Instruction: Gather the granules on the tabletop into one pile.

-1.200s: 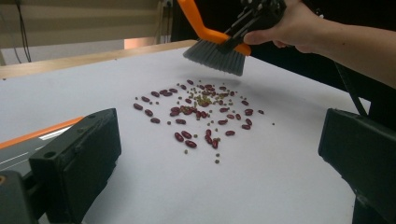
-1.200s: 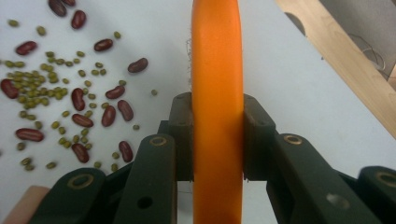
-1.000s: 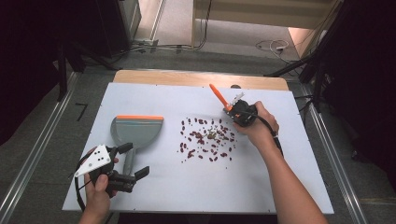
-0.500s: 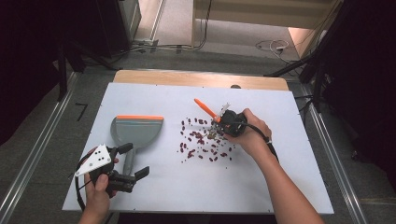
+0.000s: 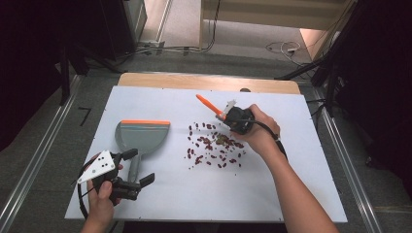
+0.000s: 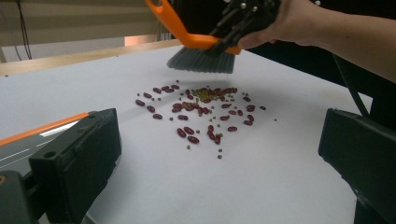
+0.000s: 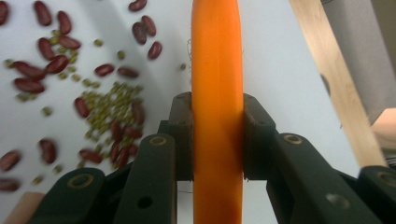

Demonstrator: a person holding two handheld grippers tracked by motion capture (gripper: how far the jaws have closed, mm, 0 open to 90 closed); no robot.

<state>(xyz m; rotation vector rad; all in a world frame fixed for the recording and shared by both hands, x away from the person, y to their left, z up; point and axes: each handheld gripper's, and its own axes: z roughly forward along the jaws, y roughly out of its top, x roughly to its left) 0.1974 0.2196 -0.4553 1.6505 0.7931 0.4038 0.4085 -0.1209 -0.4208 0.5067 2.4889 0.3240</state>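
The right gripper (image 5: 232, 118) sits a little to the 1 o'clock side of the centre of the white desk (image 5: 291, 184), held in the person's right hand (image 5: 260, 131), whose forearm runs in from the 5 o'clock corner of the high view and bends at the wrist toward 10 o'clock. Its black fingers (image 7: 180, 140) are clamped on the orange plastic handle of a small hand brush (image 7: 217, 93), one on each side of the handle, which points away toward 11 o'clock in the high view. In the left gripper view the brush's grey bristles (image 6: 201, 60) hang just above the desk, over the far edge of a scatter of dark red kidney beans and small green mung beans (image 5: 214, 145), apart from them.

The beans lie spread at the desk's centre, the green ones bunched at the 1 o'clock side of the scatter under the brush.

The left gripper (image 5: 138, 167) rests near the desk's 7 o'clock corner, gripped by the left hand (image 5: 102, 196) coming up from the bottom edge. Its fingers (image 6: 79, 163) stand wide apart with nothing between them, aimed toward 2 o'clock at the beans. The grey plastic dustpan with an orange lip (image 5: 141, 136) lies flat at 9 o'clock of the beans, its handle reaching back between the spread fingers.
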